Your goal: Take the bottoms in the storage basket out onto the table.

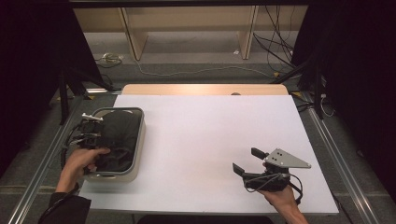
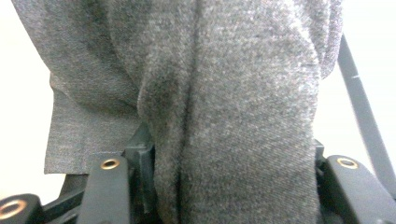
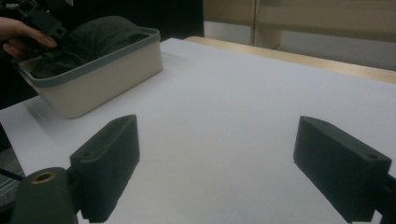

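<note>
At the left edge of the white table stands a cream bin with a grey rim, and a dark grey cloth is heaped inside it, bulging above the rim at the far end. The left gripper reaches into the bin from its left side, with the person's left hand wrapped round its body. In the left gripper view a thick fold of the cloth (a soft knit, by its weave) runs up between the two black jaws, which are partly closed and appear to press on it from both sides.

The right gripper is held low over the near right part of the table, well apart from the bin, in the person's right hand. Its jaws stand wide apart with only bare table between them, and its view looks across the white surface toward the bin and the cloth at the far left.
</note>
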Available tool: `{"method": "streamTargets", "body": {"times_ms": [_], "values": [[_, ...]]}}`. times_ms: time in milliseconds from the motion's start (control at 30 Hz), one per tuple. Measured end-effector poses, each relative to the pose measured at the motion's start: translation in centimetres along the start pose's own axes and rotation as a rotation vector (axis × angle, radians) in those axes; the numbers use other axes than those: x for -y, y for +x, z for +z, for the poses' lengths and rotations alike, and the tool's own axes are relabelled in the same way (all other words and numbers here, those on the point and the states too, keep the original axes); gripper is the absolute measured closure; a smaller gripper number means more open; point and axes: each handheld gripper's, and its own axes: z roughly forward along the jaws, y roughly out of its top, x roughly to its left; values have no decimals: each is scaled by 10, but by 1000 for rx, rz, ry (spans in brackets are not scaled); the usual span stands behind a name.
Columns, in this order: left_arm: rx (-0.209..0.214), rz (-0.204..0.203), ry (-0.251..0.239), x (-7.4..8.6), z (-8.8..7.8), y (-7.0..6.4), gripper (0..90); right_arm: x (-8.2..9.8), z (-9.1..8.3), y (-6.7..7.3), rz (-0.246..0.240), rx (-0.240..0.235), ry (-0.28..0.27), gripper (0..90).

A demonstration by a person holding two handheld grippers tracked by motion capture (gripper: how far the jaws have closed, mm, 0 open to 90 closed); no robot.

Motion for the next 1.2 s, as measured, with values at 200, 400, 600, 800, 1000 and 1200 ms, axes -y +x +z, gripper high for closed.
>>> {"method": "streamTargets", "body": {"times_ms": [200, 400, 600, 800, 1000, 1200], "values": [[112, -36, -76, -3, -17, 4, 446, -1, -2, -1, 5, 3, -7, 154], [159, -34, -127, -7, -30, 0, 451, -1, -2, -3, 13, 4, -10, 155], [212, -35, -201, -12, -46, -3, 454, -1, -3, -3, 17, 7, -13, 155], [282, -34, -274, -15, -59, -9, 454, -1, -4, -4, 17, 11, -15, 156], [349, -38, -337, -19, -70, -17, 454, 0, -3, -5, 21, 14, -14, 156], [413, -30, -393, -24, -83, -31, 454, 0, -3, -6, 27, 17, -12, 156]]}}
